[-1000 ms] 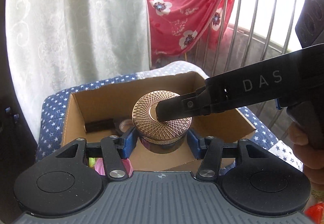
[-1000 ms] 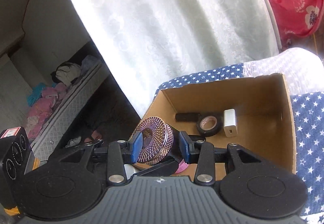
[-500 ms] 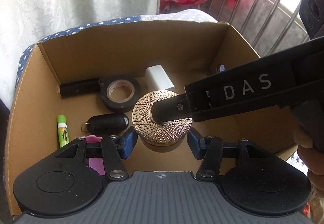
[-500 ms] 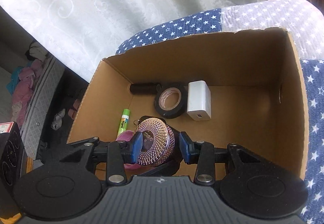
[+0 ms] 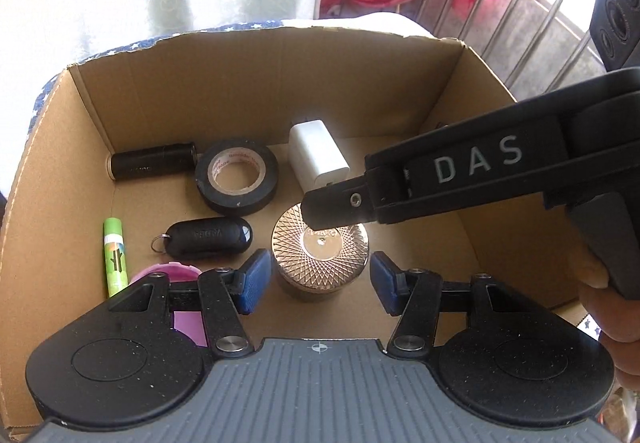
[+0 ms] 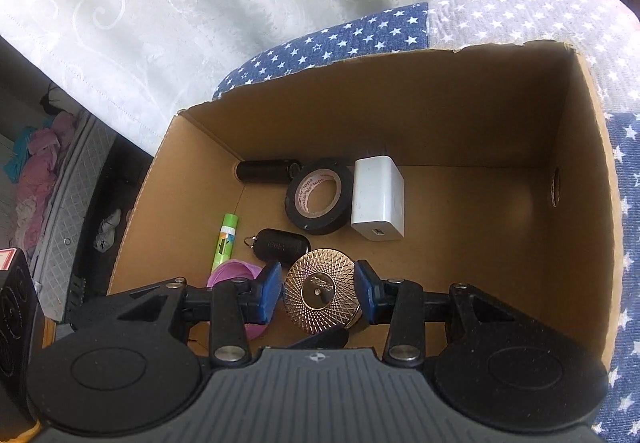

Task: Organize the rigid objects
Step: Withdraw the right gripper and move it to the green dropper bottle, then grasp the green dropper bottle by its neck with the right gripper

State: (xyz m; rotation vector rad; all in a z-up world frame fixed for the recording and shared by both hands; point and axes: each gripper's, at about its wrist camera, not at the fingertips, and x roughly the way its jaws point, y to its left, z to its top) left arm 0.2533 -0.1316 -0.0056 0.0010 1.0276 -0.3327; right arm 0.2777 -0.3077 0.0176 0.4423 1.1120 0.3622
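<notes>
A round jar with a rose-gold patterned lid point(image 5: 320, 257) stands on the floor of a cardboard box point(image 5: 248, 83). My left gripper point(image 5: 318, 285) is open, its blue pads point(image 5: 252, 281) apart on either side of the jar without touching it. My right gripper point(image 6: 316, 293) is open too, its pads point(image 6: 268, 293) beside the lid point(image 6: 320, 295) with small gaps. In the left wrist view the right gripper's black finger point(image 5: 340, 203) hangs just above the lid.
The box point(image 6: 400, 115) also holds a black tape roll point(image 5: 237, 181), a white charger point(image 5: 318, 159), a black cylinder point(image 5: 152, 165), a black key fob point(image 5: 210, 237), a green glue stick point(image 5: 115, 257) and a pink lid point(image 5: 176, 277). It rests on a star-patterned cushion point(image 6: 340, 39). Metal railings point(image 5: 540, 3) stand behind.
Both grippers lowered the jar into the box. The jar now stands on the box floor, both grippers have opened off it, and the right finger has lifted from the lid.
</notes>
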